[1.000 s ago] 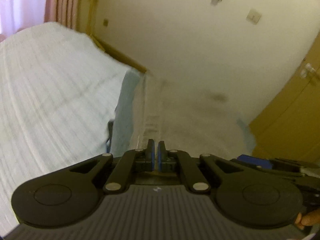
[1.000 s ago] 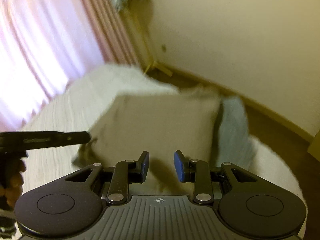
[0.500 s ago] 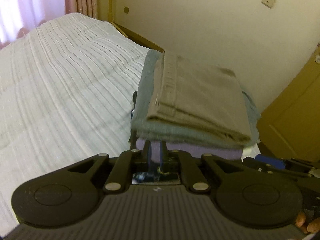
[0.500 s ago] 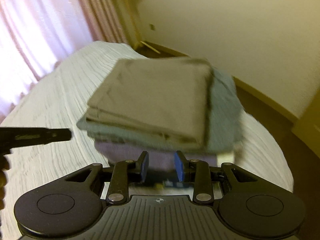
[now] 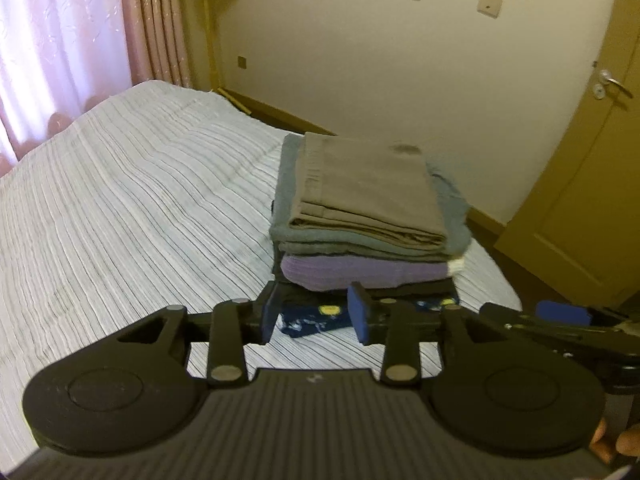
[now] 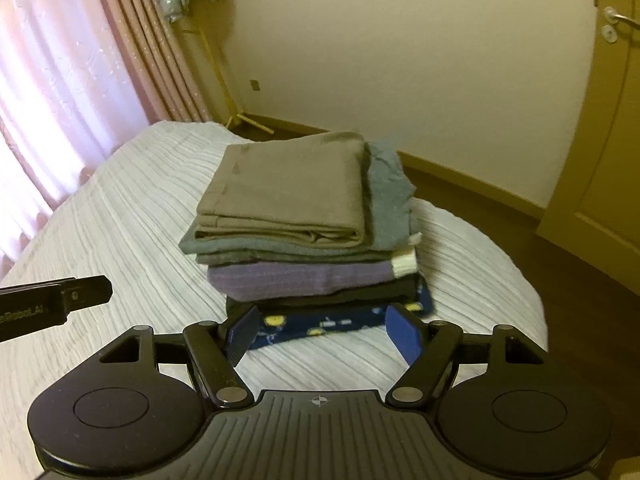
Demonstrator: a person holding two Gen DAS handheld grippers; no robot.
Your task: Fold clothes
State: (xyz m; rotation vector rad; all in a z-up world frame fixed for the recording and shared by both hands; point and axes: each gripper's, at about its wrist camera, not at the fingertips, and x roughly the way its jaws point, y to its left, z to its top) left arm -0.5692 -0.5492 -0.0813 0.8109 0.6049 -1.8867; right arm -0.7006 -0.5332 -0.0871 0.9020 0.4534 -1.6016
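Observation:
A stack of folded clothes (image 5: 360, 216) stands on the bed near its far corner, also in the right wrist view (image 6: 304, 216). A tan garment (image 6: 292, 188) lies on top, over grey-green, purple, black and a navy printed piece (image 6: 320, 324) at the bottom. My left gripper (image 5: 316, 314) is open and empty, just short of the stack's near edge. My right gripper (image 6: 324, 334) is open wide and empty, also in front of the stack. The other gripper's tip shows at the right in the left wrist view (image 5: 560, 314) and at the left in the right wrist view (image 6: 60, 300).
The white striped bedspread (image 5: 120, 208) stretches to the left. Pink curtains (image 6: 60, 80) hang at the left. A cream wall is behind, with a wooden door (image 5: 592, 168) at the right. The bed's edge drops to brown floor (image 6: 480, 188) beyond the stack.
Both grippers have opened and drawn back from the stack. The tan garment, in motion a second ago, now lies still on top of the stack.

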